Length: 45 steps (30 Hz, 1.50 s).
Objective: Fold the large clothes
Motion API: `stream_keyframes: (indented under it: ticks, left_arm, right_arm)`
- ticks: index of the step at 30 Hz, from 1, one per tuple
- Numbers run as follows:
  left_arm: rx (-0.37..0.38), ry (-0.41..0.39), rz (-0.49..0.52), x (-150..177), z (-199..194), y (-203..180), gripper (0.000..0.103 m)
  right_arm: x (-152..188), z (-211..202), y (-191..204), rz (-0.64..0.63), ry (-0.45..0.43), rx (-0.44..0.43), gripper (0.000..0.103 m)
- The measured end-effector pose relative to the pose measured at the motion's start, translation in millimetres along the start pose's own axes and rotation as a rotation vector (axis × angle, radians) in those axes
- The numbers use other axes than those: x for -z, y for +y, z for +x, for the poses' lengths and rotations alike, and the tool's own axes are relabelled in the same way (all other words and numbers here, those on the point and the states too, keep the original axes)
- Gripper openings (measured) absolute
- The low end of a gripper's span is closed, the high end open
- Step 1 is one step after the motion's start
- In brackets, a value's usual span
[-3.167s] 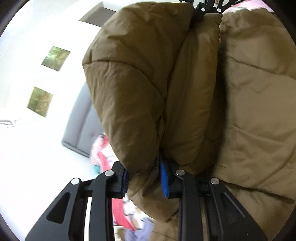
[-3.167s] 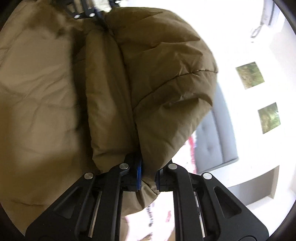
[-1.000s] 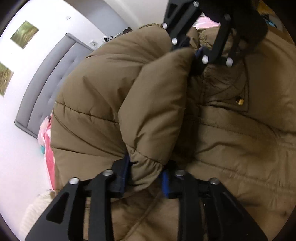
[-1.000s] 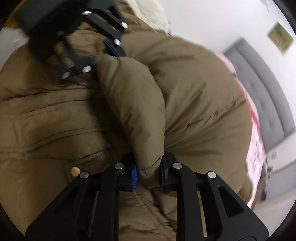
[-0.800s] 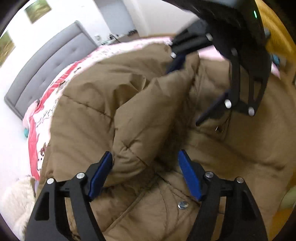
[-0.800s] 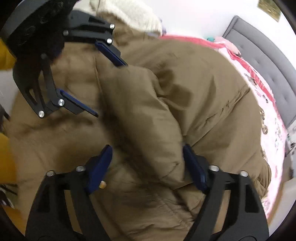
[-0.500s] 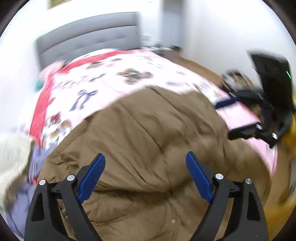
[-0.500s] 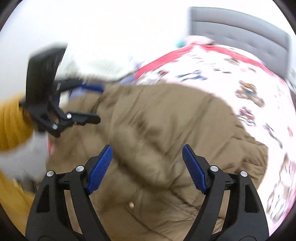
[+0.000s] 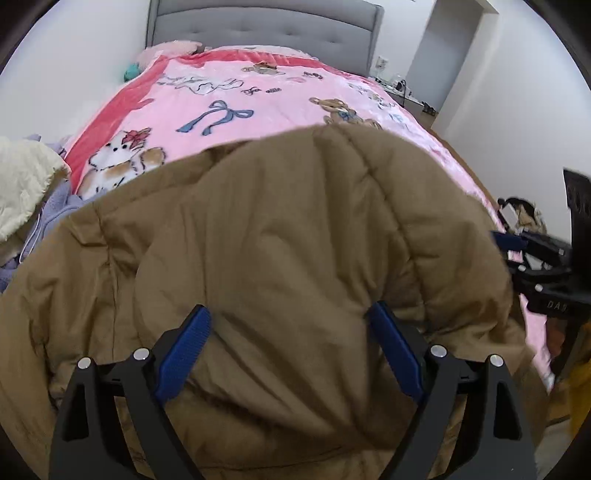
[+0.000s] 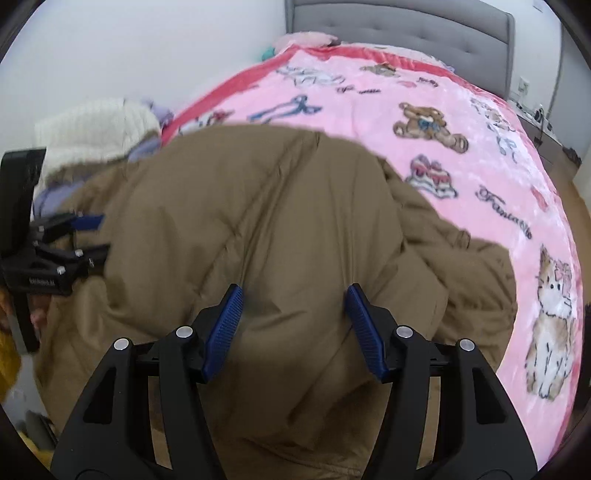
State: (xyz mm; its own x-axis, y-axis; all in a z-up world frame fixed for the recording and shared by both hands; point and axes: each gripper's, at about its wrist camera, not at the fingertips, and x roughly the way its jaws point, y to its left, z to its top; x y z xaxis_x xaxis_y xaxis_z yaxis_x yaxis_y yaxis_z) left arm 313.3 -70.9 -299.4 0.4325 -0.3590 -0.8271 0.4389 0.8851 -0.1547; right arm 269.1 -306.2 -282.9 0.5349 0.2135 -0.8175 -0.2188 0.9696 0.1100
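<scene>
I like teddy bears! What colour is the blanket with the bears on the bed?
Pink, with a red border, the blanket shows best in the right wrist view.

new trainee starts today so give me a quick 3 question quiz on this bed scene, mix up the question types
1. True or false: the left gripper is clamped on the brown padded jacket.
2. Multiple choice: what does the jacket lie on? A) a bare wooden floor B) a pink blanket printed with bears and bows C) a grey sofa
3. Short answer: what sits at the far end of the bed, against the wall?

Key
1. False: its jaws stand wide, the pads not pinching fabric.
2. B
3. A grey tufted headboard.
</scene>
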Motion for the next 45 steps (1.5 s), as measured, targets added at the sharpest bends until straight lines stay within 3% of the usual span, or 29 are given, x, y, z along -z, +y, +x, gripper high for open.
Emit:
stream_keyframes:
  ticks: [4, 7, 15, 19, 20, 22, 24, 26, 29, 31, 33, 34, 37, 40, 45]
  left_arm:
    - [0.002, 0.01, 0.011, 17, 14, 3, 0.089]
    - [-0.015, 0.002, 0.031, 26, 25, 2, 0.09]
    - [-0.05, -0.011, 0.047, 34, 48, -1, 0.092]
    - [-0.077, -0.002, 0.066, 28, 33, -7, 0.092]
    - [-0.083, -0.011, 0.078, 25, 24, -9, 0.092]
    - [-0.115, -0.106, 0.131, 17, -5, -13, 0.092]
    - [-0.121, -0.198, 0.161, 1, -31, -15, 0.096]
    - [-0.064, -0.222, 0.152, -22, -42, -13, 0.097]
    - [0.027, -0.206, 0.113, -61, -31, -14, 0.097]
    - [0.055, -0.144, 0.117, -82, -4, -20, 0.097]
    - [0.051, -0.063, 0.114, -91, 31, -22, 0.097]
    - [0.031, -0.019, 0.11, -91, 48, -19, 0.097]
    - [-0.018, 0.02, 0.101, -82, 74, -13, 0.098]
    - [-0.008, 0.03, 0.051, -75, 86, -4, 0.098]
    - [-0.036, 0.007, 0.059, -74, 108, 0, 0.098]
  right_arm:
    - [22, 9, 4, -0.073, 0.019, 0.01, 0.057]
    - [35, 22, 10, -0.139, 0.011, 0.067, 0.058]
    - [48, 53, 1, -0.089, 0.014, 0.068, 0.062]
    - [42, 39, 7, -0.11, 0.007, 0.086, 0.062]
    - [39, 27, 8, -0.105, -0.006, 0.078, 0.063]
    - [30, -5, 9, -0.089, -0.096, 0.083, 0.064]
    - [17, -32, 8, -0.07, -0.192, 0.072, 0.078]
    - [-8, -51, 6, -0.05, -0.276, 0.047, 0.08]
    - [-48, -48, 4, -0.061, -0.316, -0.008, 0.08]
    - [-70, -33, 5, -0.093, -0.307, -0.021, 0.069]
    - [-91, 4, 0, -0.082, -0.206, -0.074, 0.038]
    - [-96, 26, -4, -0.069, -0.136, -0.074, 0.034]
    - [-88, 69, -8, -0.072, -0.037, -0.029, 0.031]
    - [-77, 85, -12, -0.056, -0.046, -0.023, 0.031]
    - [-70, 109, -15, -0.061, -0.078, 0.041, 0.032]
